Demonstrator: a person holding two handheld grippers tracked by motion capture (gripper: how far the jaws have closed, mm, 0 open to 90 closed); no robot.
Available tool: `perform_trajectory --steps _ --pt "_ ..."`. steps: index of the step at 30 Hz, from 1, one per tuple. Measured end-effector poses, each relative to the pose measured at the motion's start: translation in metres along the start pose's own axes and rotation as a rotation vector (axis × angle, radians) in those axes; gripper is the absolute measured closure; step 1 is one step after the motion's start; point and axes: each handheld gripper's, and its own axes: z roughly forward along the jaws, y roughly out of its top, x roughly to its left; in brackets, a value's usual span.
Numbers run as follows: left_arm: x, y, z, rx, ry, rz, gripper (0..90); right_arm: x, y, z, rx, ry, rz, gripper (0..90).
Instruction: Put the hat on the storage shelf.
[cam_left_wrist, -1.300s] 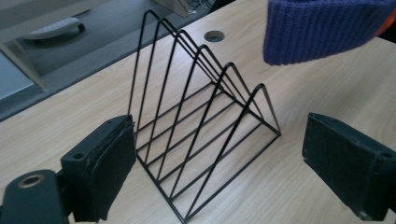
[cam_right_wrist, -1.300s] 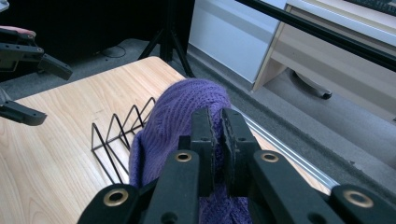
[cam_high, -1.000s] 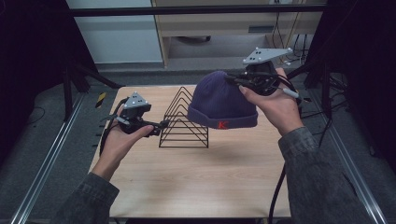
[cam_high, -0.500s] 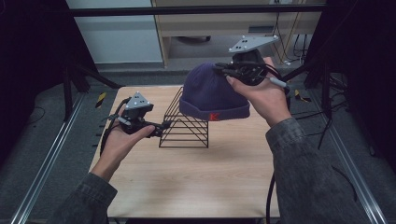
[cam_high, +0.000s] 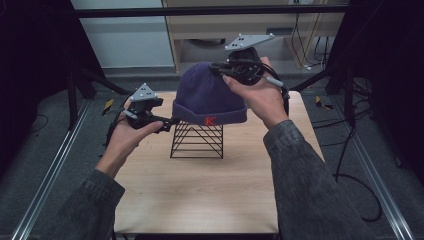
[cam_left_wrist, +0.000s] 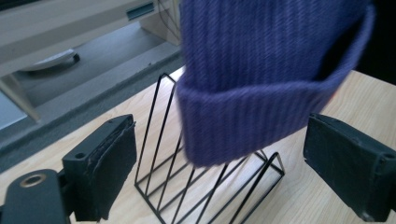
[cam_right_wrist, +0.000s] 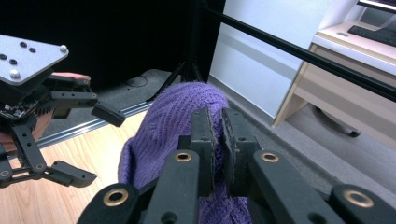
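Note:
A purple knit beanie (cam_high: 207, 95) with a red letter on its cuff hangs over the black wire rack (cam_high: 197, 142) on the wooden table. My right gripper (cam_high: 218, 67) is shut on the fabric at the beanie's crown (cam_right_wrist: 168, 121), its jaws pressed together on it (cam_right_wrist: 217, 128). My left gripper (cam_high: 169, 123) stands open at the cuff's left end. In the left gripper view its pads (cam_left_wrist: 109, 158) stand wide apart, with the cuff (cam_left_wrist: 243, 116) hanging ahead of them, untouched, over the rack (cam_left_wrist: 187, 186). The right gripper view has the left gripper (cam_right_wrist: 88, 144) open beside the beanie.
The wooden table (cam_high: 200, 195) has bare room in front of the rack. Metal rails (cam_high: 55, 165) run along both sides of the table. A cabinet and cables (cam_high: 305, 55) stand beyond the far edge. Both forearms reach in from below.
My right gripper has carried the beanie left and a little up, from the rack's right side to above it. My left gripper rose slightly toward the cuff. The rack stayed put.

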Motion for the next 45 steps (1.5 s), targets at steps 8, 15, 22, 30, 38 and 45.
perform_trajectory --steps 8,15,22,30,38,45 --pt "0.011 -0.001 0.004 0.009 -0.029 -0.038 5.4 0.001 0.006 0.01 -0.031 0.011 0.023 84.4" --pt "0.01 -0.004 0.012 0.021 -0.029 -0.047 5.4 0.006 0.014 0.011 -0.041 0.026 0.026 84.4" --pt "0.013 -0.005 0.021 0.026 -0.071 -0.043 4.9 0.014 0.022 0.011 -0.042 0.043 0.01 84.4" --pt "0.013 -0.006 0.03 0.058 -0.066 -0.028 38.6 0.018 0.022 0.017 -0.023 0.042 -0.005 84.3" --pt "0.013 -0.006 0.028 0.032 0.001 -0.004 65.3 0.011 0.018 0.02 -0.009 0.016 0.005 84.2" --pt "0.012 -0.01 0.012 0.032 0.037 -0.013 65.9 0.01 0.013 0.024 0.008 0.007 0.005 84.1"
